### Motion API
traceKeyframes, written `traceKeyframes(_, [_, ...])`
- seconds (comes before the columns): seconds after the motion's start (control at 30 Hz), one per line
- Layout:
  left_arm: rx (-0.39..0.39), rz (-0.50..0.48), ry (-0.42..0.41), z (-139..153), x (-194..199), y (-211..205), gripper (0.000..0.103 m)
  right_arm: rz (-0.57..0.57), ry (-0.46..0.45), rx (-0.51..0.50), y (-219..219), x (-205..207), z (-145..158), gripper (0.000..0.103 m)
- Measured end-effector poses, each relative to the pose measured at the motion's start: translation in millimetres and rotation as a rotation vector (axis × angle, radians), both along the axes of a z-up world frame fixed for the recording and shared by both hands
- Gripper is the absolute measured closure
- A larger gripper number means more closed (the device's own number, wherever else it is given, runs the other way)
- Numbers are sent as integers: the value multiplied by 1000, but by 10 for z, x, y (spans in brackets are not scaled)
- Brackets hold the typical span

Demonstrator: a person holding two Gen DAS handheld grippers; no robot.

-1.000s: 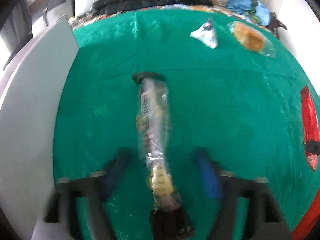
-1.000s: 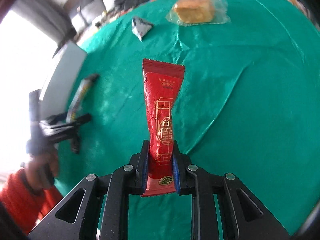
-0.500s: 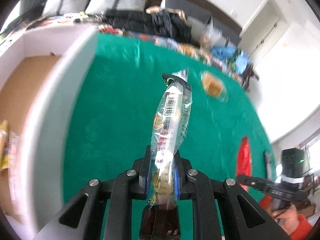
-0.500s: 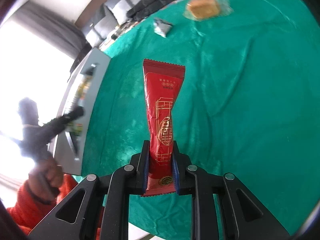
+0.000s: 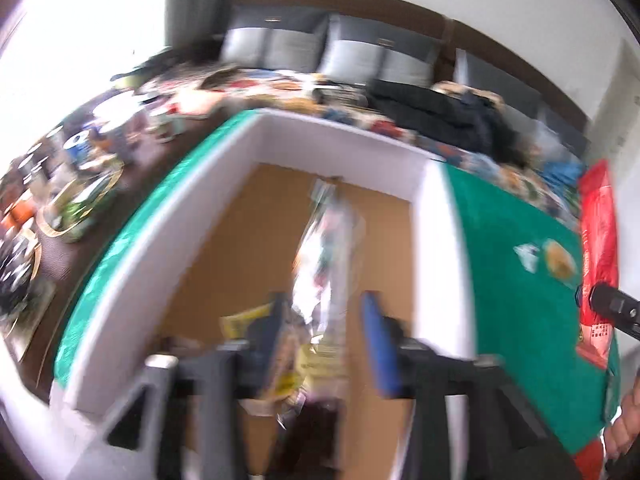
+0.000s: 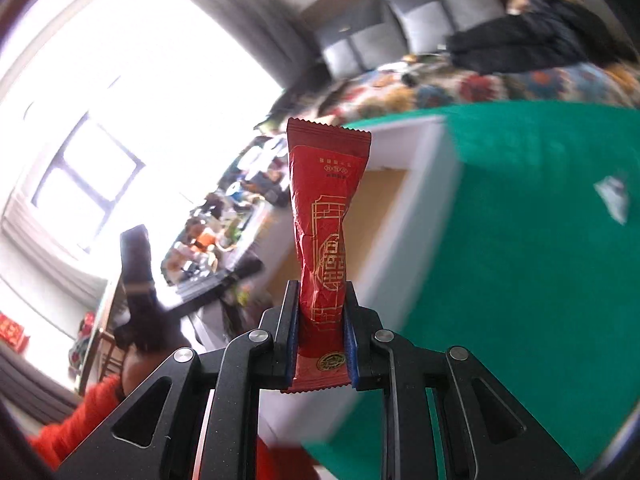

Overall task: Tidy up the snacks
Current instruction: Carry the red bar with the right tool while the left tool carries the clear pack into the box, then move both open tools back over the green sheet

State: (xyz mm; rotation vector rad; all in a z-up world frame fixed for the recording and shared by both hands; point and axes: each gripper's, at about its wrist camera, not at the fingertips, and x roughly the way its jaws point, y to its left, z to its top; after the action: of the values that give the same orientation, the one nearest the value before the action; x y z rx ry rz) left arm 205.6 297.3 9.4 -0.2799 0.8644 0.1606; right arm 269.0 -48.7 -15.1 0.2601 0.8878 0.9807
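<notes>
My left gripper (image 5: 326,332) hangs over a white-walled box (image 5: 436,240) with a brown cardboard floor. Its jaws are opening, and a clear snack packet (image 5: 328,240), blurred, stands loose between them with no pad pressing it. Yellow packets (image 5: 248,320) lie in the box below. My right gripper (image 6: 322,320) holds a red snack packet (image 6: 324,220) upright by its lower end; its jaws are starting to open, but the pads still touch the packet. It is raised beside the box (image 6: 424,216). The red packet (image 5: 598,240) also shows at the right edge of the left wrist view.
A green cloth (image 5: 520,320) covers the table to the right of the box. A small white packet (image 5: 528,256) and a wrapped bun (image 5: 560,264) lie on it. A cluttered side table (image 5: 60,200) stands left, a sofa with a dark coat (image 5: 440,108) behind.
Both grippers rose and swung left toward the box with their packets. My left jaws, shut on the clear packet half a second ago, have spread apart over the box.
</notes>
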Motion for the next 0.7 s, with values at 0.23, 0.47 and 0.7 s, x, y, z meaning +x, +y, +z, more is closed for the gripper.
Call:
traceKeyframes(0.23, [-47, 152, 4, -296, -302, 326, 1, -55, -98, -148, 366, -69, -243, 34])
traceKeyframes(0.47, [-118, -13, -127, 4, -378, -490, 1, -345, -336, -547, -1205, -22, -1178, 34])
traceKeyframes(0.7, [-160, -325, -52, -191, 58, -1929, 1, -607, -260, -700, -2822, 129, -1678, 34])
